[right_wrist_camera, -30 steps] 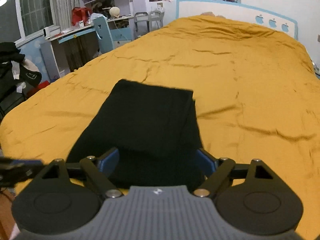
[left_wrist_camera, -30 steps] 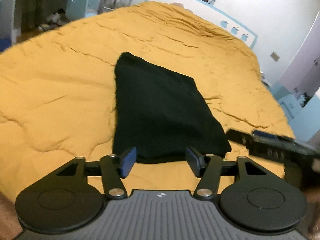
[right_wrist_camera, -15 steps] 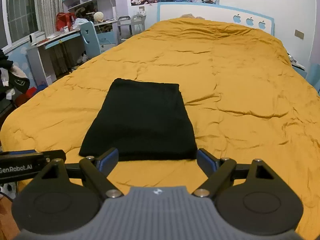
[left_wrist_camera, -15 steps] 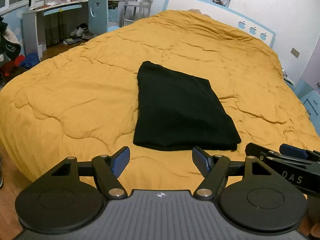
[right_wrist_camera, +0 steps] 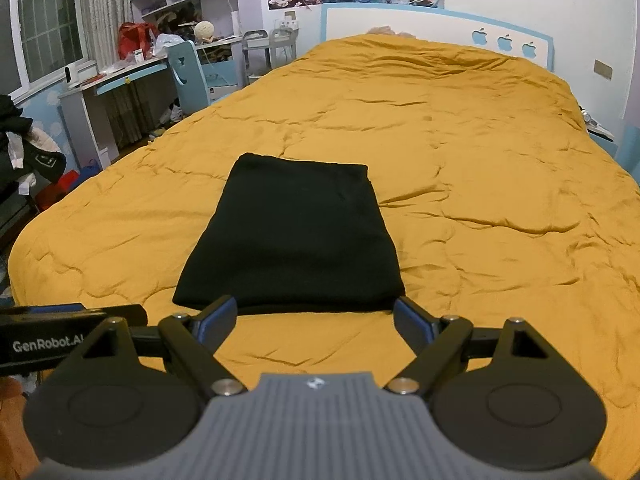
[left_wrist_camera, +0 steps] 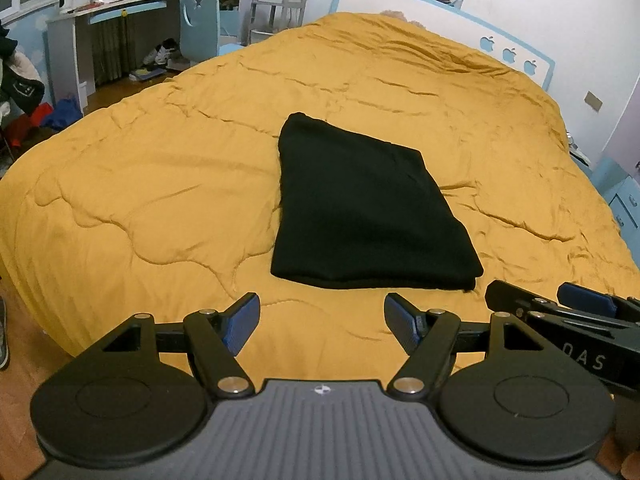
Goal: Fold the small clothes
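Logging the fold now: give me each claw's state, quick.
Left claw: open, holding nothing, short of the black folded garment.
Right claw: open, holding nothing, at the garment's near edge.

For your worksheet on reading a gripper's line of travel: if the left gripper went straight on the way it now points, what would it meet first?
Most likely the orange quilt. The left gripper, open and empty, angles down at bare quilt just short of the folded black garment. Depth is uncertain, so it might catch the garment's near edge instead.
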Demonstrator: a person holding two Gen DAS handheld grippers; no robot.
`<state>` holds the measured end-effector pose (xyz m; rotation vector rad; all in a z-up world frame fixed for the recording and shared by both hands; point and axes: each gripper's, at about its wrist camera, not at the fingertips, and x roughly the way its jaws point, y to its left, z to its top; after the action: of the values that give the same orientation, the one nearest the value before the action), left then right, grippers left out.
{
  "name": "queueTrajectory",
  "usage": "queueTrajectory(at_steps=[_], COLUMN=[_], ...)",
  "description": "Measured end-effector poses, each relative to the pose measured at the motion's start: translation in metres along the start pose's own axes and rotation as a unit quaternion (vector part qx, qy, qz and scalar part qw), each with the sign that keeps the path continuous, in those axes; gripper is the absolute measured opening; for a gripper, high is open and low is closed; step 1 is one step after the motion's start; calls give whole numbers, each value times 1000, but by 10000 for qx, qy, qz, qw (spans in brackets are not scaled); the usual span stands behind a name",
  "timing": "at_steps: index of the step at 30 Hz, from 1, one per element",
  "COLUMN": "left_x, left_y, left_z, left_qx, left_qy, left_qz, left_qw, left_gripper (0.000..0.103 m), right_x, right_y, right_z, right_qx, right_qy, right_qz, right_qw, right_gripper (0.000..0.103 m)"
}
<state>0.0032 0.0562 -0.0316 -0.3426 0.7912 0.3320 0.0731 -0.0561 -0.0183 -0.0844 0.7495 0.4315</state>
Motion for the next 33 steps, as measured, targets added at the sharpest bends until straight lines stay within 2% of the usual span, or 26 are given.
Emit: queueTrajectory(at_steps=[21,33], left_x=[1,1], left_y=[-7,-3], left_z=[-4,-3], left_qx=[140,56], left_qy=[110,183], left_qz=[46,-19], left_qw=[9998,9998], left_gripper=[83,83], right_x=[1,2], right_y=[-1,-3], right_z=[-1,-2], right_qx=[0,5], right_qy=[78,79], right_qz=[-12,-21], right_qw=[10000,10000], right_gripper=[81,82])
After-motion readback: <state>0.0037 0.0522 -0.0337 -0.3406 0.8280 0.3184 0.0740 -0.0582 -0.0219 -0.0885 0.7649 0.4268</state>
